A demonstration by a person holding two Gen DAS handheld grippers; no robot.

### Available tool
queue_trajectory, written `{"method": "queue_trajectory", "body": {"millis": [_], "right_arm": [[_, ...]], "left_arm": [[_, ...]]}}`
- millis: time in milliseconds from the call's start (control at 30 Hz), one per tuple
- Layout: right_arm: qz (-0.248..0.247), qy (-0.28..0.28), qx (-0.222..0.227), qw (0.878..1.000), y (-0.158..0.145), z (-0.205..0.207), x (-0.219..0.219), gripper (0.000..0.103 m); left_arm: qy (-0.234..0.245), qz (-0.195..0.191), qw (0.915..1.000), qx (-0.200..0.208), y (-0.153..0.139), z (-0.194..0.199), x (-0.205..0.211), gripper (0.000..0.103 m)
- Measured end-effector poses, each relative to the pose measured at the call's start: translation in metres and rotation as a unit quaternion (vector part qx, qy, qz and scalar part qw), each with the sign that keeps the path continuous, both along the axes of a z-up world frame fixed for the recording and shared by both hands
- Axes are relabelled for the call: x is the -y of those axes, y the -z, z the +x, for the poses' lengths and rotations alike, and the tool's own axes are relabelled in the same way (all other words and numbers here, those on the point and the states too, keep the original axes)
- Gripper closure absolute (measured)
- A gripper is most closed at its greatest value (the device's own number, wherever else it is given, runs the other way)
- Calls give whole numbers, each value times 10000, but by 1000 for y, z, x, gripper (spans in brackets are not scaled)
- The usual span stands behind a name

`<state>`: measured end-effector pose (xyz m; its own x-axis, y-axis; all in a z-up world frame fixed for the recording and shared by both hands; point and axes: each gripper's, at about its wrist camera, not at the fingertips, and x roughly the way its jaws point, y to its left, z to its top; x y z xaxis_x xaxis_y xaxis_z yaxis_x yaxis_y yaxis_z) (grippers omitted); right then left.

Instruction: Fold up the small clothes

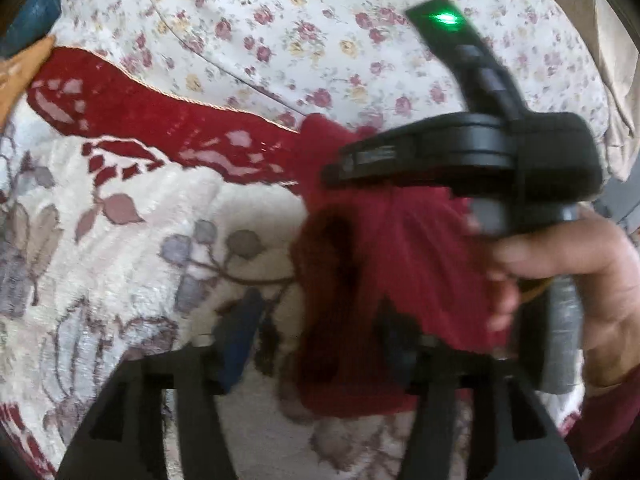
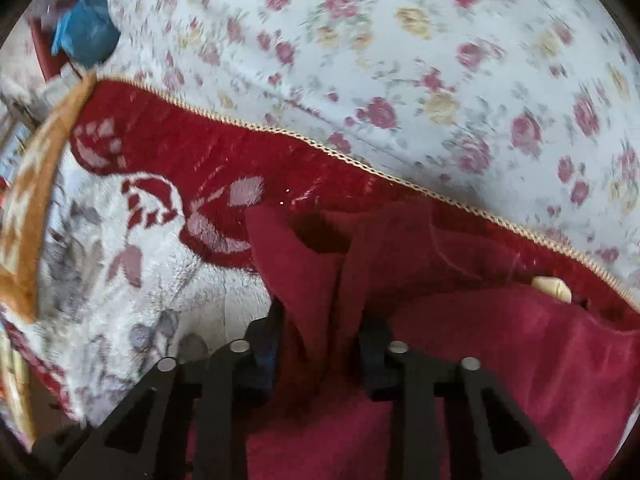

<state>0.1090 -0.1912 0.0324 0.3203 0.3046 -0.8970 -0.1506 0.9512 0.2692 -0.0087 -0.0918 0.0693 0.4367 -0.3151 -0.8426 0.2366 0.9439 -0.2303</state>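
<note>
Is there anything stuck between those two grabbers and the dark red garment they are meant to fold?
Nothing visible. The right gripper already pinches a raised fold of the red garment. The left gripper has that cloth between its fingers too.

one red garment (image 2: 500, 360) — two grippers (image 2: 320, 344); one blanket (image 1: 120, 240)

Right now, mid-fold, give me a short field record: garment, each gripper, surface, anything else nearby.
garment: dark red cloth, bunched and creased, lying on the blanket
right gripper: shut on a raised fold of the dark red cloth
left gripper: fingers apart, cloth between them; blur hides whether the pads press
right hand: on the right gripper's handle, seen from the left wrist
surface: plush floral blanket with red border
behind: rose-print bedding
far left: blue item, unclear
</note>
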Motion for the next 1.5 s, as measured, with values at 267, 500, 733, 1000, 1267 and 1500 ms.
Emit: {"method": "queue_trajectory", "body": {"millis": [267,500,733,1000,1267,1500], "right_arm": [[156,70,42,9998,-2,-3,5,72],[279,102,29,9996,-5,-4,12,72],[336,67,60,9994,-10,-8,16,75],[838,222,300,9958,-46,-25,57,78],[880,515,681,9925,-93,-77,149,79],[801,1413,572,9851,-67,-121,267,80]], "left_arm": [[-74,175,9998,-52,11,10,4,33],[-117,189,9997,-76,14,11,3,28],[74,-424,9976,-543,23,17,4,79],[520,-703,9961,-97,-17,-5,32,89],[1347,-793,9876,156,-56,-44,126,90],[2147,-624,9747,-17,-32,-69,240,89]]}}
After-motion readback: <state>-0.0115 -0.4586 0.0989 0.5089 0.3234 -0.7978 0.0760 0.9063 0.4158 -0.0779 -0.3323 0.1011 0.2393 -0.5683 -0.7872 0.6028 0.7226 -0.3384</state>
